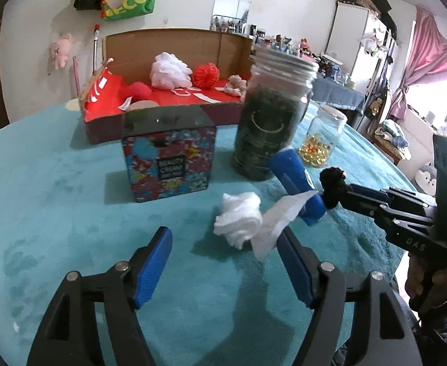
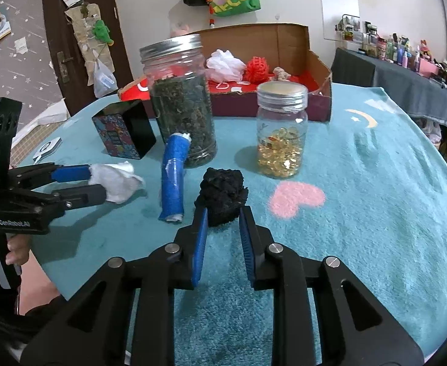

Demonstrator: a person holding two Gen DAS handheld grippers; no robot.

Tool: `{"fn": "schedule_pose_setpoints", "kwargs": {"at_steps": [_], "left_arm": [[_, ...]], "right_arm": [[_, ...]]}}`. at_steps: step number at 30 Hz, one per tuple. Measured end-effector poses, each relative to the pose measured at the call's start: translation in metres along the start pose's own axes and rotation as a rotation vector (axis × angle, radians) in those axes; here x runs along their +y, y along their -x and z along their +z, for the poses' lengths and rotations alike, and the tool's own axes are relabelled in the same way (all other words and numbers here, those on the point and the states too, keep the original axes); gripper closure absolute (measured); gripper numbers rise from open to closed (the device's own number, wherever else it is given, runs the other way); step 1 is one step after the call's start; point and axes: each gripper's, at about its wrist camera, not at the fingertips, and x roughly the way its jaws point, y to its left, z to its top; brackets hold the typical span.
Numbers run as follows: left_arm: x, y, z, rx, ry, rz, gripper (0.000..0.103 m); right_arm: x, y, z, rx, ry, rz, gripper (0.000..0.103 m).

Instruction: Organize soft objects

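At the left, the left gripper (image 2: pixel 97 183) stands with its jaws wide. The white puff (image 2: pixel 116 183) lies on the teal surface (image 2: pixel 360 198) at their tips, not gripped, with a strip of pale paper (image 1: pixel 272 228) trailing from it. Just beyond sits a patterned tin (image 2: pixel 123 134), and to its right a tall jar (image 2: pixel 184 106) of dark leaves. A blue roll (image 2: pixel 173 177) lies on the cloth near the jar's foot.

Right of the roll, we see the right gripper (image 2: pixel 223 213) with its jaws narrow. Their tips pinch the near side of a black puff (image 2: pixel 222 195), which appears to rest on the surface. Further right stands a small jar (image 2: pixel 281 134) of golden capsules.

Far across the surface, behind the jars, the cardboard box (image 2: pixel 290 39) with its red lining already holds a white mesh puff (image 2: pixel 225 64), a red puff (image 2: pixel 257 67) and a small pinkish one (image 2: pixel 281 74). The left wrist view adds a red ball (image 1: pixel 138 91) at the box's left end.

We judge the sorting well advanced but unfinished. Several soft things are in the box, and the white and black puffs are still out on the cloth, well apart from it. The blue roll may also need a place, though we cannot tell whether it counts as soft.
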Motion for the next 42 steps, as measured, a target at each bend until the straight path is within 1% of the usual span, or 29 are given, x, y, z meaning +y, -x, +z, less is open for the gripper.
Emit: {"fn": "schedule_pose_setpoints", "kwargs": {"at_steps": [2, 4, 5, 6, 7, 8, 10, 13, 16, 18, 21, 23, 24, 25, 26, 27, 28, 30, 34, 37, 42], "left_arm": [[0.003, 0.004, 0.002, -0.011, 0.009, -0.005, 0.024], [0.005, 0.007, 0.004, -0.018, 0.015, -0.025, 0.022], [0.006, 0.009, 0.005, -0.022, 0.019, -0.039, 0.021], [0.007, 0.011, 0.006, -0.025, 0.026, -0.058, 0.019], [0.008, 0.012, 0.006, -0.027, 0.031, -0.071, 0.016], [0.009, 0.012, 0.007, -0.027, 0.036, -0.081, 0.015], [0.01, 0.011, 0.011, -0.023, 0.045, -0.079, 0.015], [0.01, 0.005, 0.017, -0.016, 0.039, -0.067, 0.015], [0.007, -0.004, 0.019, 0.008, 0.032, -0.061, 0.016], [0.005, -0.01, 0.017, 0.029, 0.025, -0.056, 0.018], [0.005, -0.018, 0.011, 0.058, 0.026, -0.041, 0.027], [0.008, -0.021, 0.006, 0.067, 0.041, -0.028, 0.04], [0.009, -0.02, 0.005, 0.059, 0.042, -0.015, 0.044], [0.009, -0.018, 0.004, 0.052, 0.039, -0.003, 0.059], [0.01, -0.017, 0.004, 0.05, 0.043, -0.003, 0.081], [0.012, -0.017, 0.004, 0.053, 0.054, -0.013, 0.091], [0.014, -0.016, 0.005, 0.058, 0.073, -0.028, 0.091], [0.014, -0.014, 0.008, 0.046, 0.077, -0.035, 0.091], [0.005, -0.008, 0.015, 0.016, 0.041, -0.042, 0.091], [-0.001, -0.009, 0.018, 0.009, 0.018, -0.036, 0.091], [-0.002, -0.011, 0.019, 0.013, 0.017, -0.036, 0.091]], "right_arm": [[-0.003, 0.001, 0.0, -0.001, -0.009, -0.003, 0.08], [-0.005, 0.001, 0.001, -0.002, -0.019, -0.004, 0.074], [-0.004, 0.001, 0.001, -0.003, -0.019, -0.007, 0.066], [-0.004, 0.002, 0.001, -0.006, -0.017, -0.008, 0.044], [-0.004, 0.004, 0.001, -0.019, -0.013, -0.01, 0.035], [-0.003, 0.006, 0.001, -0.031, -0.008, -0.011, 0.032], [-0.002, 0.007, 0.002, -0.039, 0.003, -0.021, 0.032], [-0.004, 0.003, 0.005, -0.035, -0.016, -0.009, 0.032], [-0.005, 0.0, 0.01, -0.035, -0.024, -0.002, 0.032], [-0.004, -0.003, 0.013, -0.034, -0.019, -0.012, 0.032], [-0.001, -0.008, 0.016, -0.025, -0.007, -0.019, 0.032], [0.0, -0.013, 0.017, -0.012, -0.008, -0.02, 0.033], [0.0, -0.015, 0.017, -0.008, -0.009, -0.016, 0.033], [0.001, -0.017, 0.016, -0.005, -0.009, -0.006, 0.035], [0.002, -0.018, 0.016, -0.002, -0.007, 0.004, 0.048], [0.002, -0.019, 0.015, 0.0, -0.006, 0.017, 0.069], [0.002, -0.02, 0.014, 0.003, -0.01, 0.031, 0.074], [0.002, -0.018, 0.014, -0.011, -0.009, 0.043, 0.078], [0.005, -0.005, 0.017, -0.061, 0.004, 0.037, 0.078], [0.007, -0.003, 0.018, -0.062, 0.006, 0.036, 0.078], [0.007, -0.003, 0.018, -0.06, 0.005, 0.037, 0.078]]}}
